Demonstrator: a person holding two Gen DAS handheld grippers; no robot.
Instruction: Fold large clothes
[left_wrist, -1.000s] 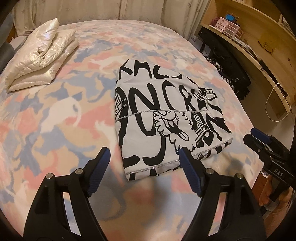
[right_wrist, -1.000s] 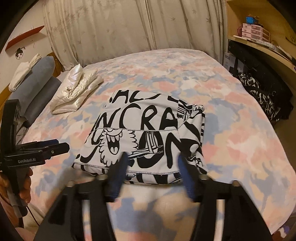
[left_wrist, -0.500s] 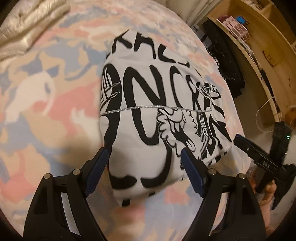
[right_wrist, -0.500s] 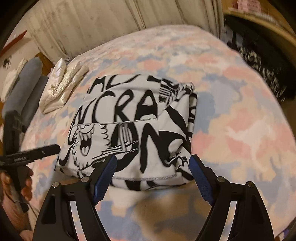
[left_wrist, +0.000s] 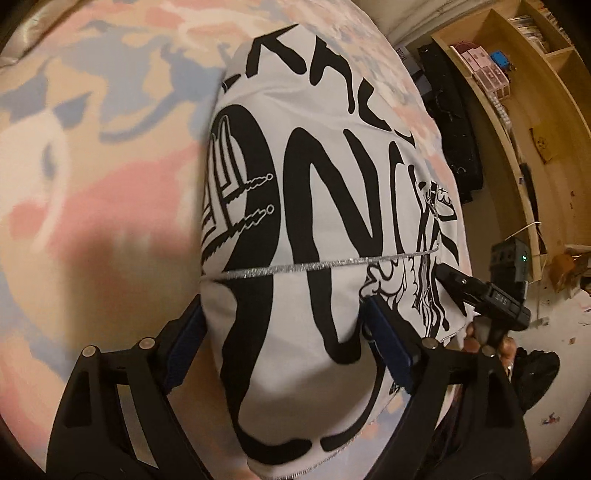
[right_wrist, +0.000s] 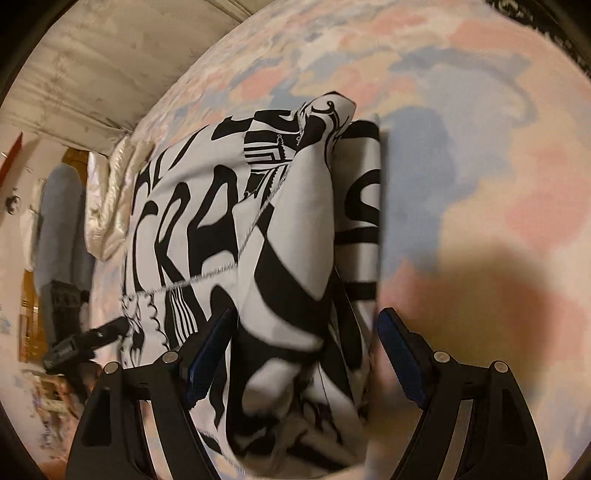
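Left wrist view: the folded garment (left_wrist: 317, 236) is seen lying on the bed (left_wrist: 92, 177), straddled by spread left tongs (left_wrist: 284, 343) and spread right tongs (right_wrist: 306, 354); if only top layers are pinched, folds could be undone.

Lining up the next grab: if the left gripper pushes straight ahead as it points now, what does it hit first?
The folded black-and-white garment: its near edge already sits between the open fingers of the left gripper. Depth is unclear, so contact may already have begun.
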